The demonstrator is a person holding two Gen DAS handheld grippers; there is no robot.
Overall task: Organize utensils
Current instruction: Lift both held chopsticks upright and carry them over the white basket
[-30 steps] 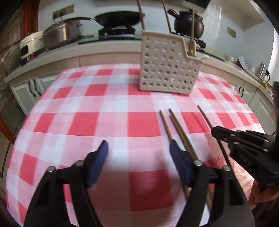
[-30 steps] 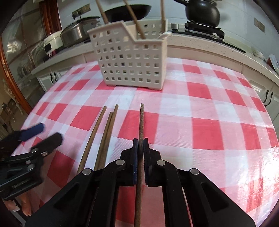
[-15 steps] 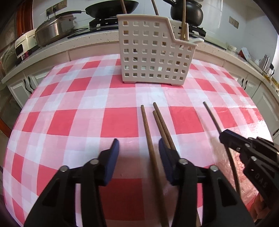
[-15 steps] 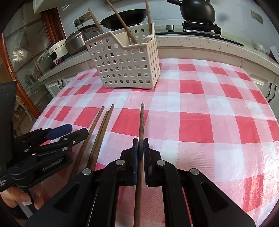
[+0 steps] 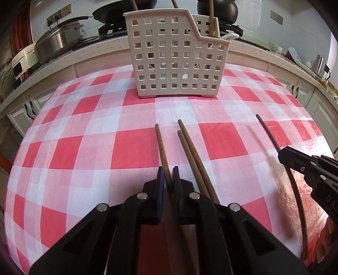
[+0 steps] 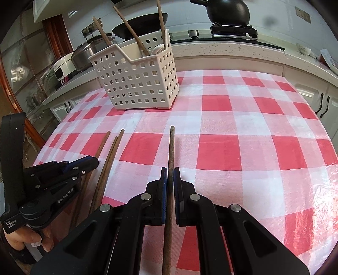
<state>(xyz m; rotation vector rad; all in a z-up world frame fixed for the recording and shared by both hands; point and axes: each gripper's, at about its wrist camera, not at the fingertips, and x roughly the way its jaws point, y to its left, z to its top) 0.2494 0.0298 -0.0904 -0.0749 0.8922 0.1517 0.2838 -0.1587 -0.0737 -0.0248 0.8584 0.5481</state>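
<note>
A white perforated basket (image 5: 173,63) (image 6: 137,84) stands at the far side of the red-checked tablecloth (image 5: 84,148), with several chopsticks and a white spoon in it. My left gripper (image 5: 168,175) (image 6: 93,161) is closing tight on a brown chopstick (image 5: 160,143) (image 6: 103,143), and its pads press both sides. Two more chopsticks (image 5: 190,148) (image 6: 112,156) lie side by side just right of it. My right gripper (image 6: 170,175) (image 5: 295,160) is shut on a darker chopstick (image 6: 171,146) (image 5: 268,131), which points toward the basket.
A kitchen counter (image 6: 232,50) runs behind the table with a black pot (image 6: 228,10), a frying pan (image 5: 114,12) and a steel lidded pan (image 5: 55,44). White cabinets (image 6: 316,101) stand below it. A person's hand (image 6: 23,237) holds the left gripper.
The left gripper moved right over the leftmost chopstick and its jaws went from wide open to shut on it. The right gripper kept its hold and drew back slightly from the basket.
</note>
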